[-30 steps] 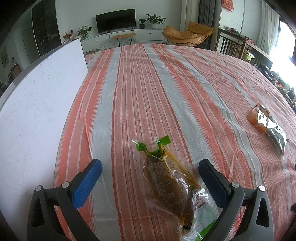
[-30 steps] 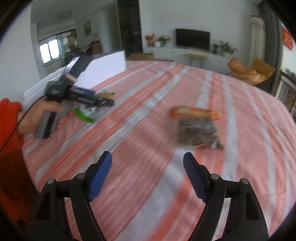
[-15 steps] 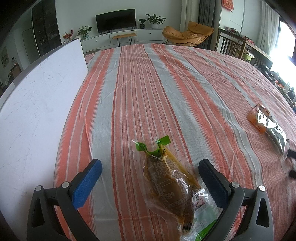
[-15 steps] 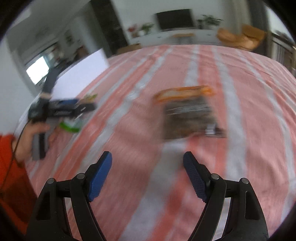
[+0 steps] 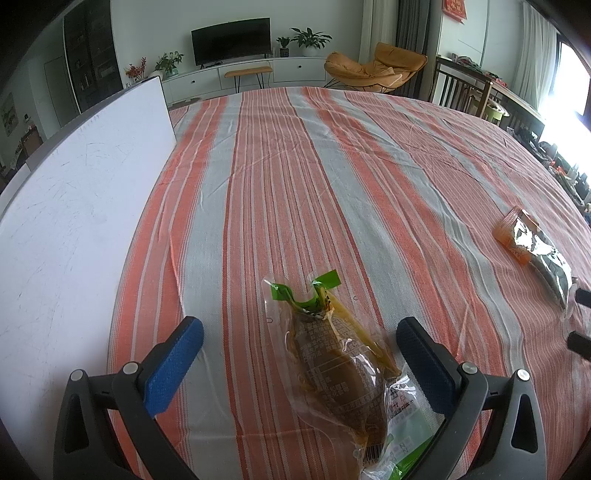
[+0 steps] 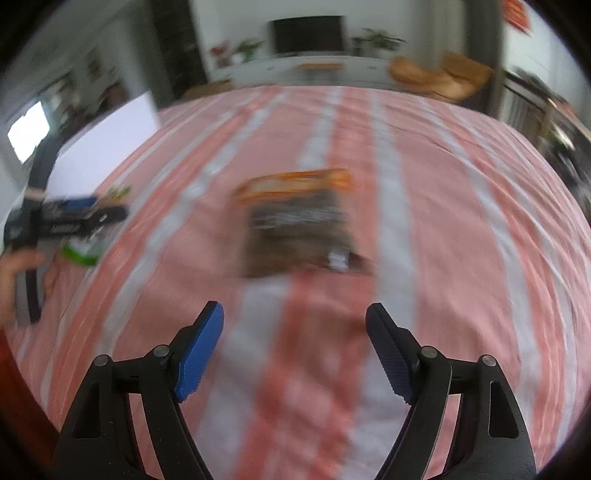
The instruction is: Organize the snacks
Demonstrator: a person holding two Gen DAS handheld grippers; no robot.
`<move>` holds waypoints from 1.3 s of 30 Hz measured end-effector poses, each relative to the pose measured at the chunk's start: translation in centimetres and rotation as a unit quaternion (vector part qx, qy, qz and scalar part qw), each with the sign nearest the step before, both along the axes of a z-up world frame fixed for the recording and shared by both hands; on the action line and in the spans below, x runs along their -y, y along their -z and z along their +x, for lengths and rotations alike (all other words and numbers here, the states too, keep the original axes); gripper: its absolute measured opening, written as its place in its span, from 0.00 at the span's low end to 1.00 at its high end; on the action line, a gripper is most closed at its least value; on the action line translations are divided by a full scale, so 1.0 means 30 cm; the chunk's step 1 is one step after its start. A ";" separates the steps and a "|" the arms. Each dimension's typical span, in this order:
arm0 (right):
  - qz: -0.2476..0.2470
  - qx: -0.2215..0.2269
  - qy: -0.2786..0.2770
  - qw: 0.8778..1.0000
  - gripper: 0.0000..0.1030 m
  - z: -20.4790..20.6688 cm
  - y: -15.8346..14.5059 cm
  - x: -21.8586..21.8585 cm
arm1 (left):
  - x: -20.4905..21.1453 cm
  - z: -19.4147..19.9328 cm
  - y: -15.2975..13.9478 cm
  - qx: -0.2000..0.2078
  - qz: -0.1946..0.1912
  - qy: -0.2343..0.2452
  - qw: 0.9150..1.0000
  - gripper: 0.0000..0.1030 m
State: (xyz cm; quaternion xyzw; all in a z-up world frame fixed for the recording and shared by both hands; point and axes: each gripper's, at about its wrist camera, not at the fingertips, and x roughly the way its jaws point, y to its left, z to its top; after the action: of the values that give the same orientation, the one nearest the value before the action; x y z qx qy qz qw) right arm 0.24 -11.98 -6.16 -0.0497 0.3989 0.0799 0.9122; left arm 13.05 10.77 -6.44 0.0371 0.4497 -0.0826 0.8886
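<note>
1. The left tool (image 5: 299,339) is hovering spread around the clear green-topped snack pack (image 5: 332,365) near the tabletop's (image 5: 295,166) left edge.
2. The right tool (image 6: 294,319), also spread, is facing the orange-edged dark packet (image 6: 299,225) mid-tabletop; lowering squarely before pinching seems wise.

- I'm in a home, in its living room.
- A TV (image 5: 231,44) stands on a long white cabinet (image 5: 236,75) against the far wall, with a small bench (image 5: 248,74) in front of it.
- Potted plants (image 5: 309,36) and red flowers (image 5: 136,70) sit along that cabinet.
- An orange lounge chair (image 5: 373,68) sits beside grey curtains (image 5: 412,26).
- Wooden dining chairs (image 5: 461,90) line the right side near a bright window (image 5: 569,81).
- My counter carries a striped orange and grey cloth (image 5: 314,177), the household kind.
</note>
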 end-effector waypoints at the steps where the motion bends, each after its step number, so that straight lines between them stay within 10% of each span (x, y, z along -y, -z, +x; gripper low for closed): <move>1: -0.023 0.000 -0.011 1.000 0.80 0.009 0.002 -0.028 | 0.000 0.000 0.000 0.000 0.000 0.000 1.000 1.00; 39: -0.031 0.007 0.055 0.998 0.91 -0.018 0.019 0.081 | -0.001 0.000 -0.001 0.000 -0.001 0.000 1.000 1.00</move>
State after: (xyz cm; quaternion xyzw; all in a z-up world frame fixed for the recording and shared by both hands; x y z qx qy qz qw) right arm -0.30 -14.41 -6.74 -0.0565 0.3972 0.0169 0.9158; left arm 13.05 10.82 -6.41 0.0366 0.4493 -0.0830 0.8888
